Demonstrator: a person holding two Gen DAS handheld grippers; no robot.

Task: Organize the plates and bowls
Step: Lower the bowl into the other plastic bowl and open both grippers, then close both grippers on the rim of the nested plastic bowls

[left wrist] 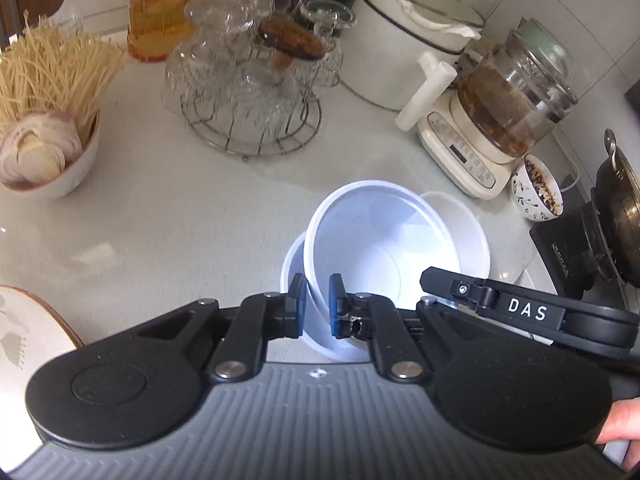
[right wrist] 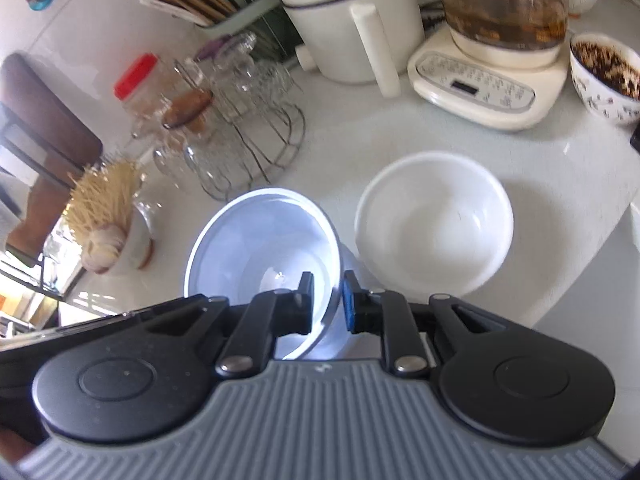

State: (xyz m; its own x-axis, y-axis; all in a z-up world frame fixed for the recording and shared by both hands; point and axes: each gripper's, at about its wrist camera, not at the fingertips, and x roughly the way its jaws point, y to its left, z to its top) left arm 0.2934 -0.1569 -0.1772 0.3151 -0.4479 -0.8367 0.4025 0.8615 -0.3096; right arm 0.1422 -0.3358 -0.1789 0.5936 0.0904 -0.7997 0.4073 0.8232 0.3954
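Note:
My left gripper (left wrist: 318, 306) is shut on the near rim of a white bowl (left wrist: 372, 248), holding it tilted above the counter. My right gripper (right wrist: 327, 300) is shut on the opposite rim of the same bowl (right wrist: 260, 256); its body shows in the left wrist view (left wrist: 520, 308). A second white bowl (right wrist: 434, 222) stands upright on the counter just right of the held one, and shows behind it in the left wrist view (left wrist: 468, 228). The edge of a patterned plate (left wrist: 28, 328) lies at the left.
A bowl of noodles and onion (left wrist: 44, 148), a wire rack of glassware (left wrist: 248, 92), a white pot (left wrist: 404, 40), a glass kettle on its base (left wrist: 500, 108), a patterned bowl (left wrist: 536, 188) and a wok on a stove (left wrist: 616, 208) ring the pale counter (left wrist: 180, 232).

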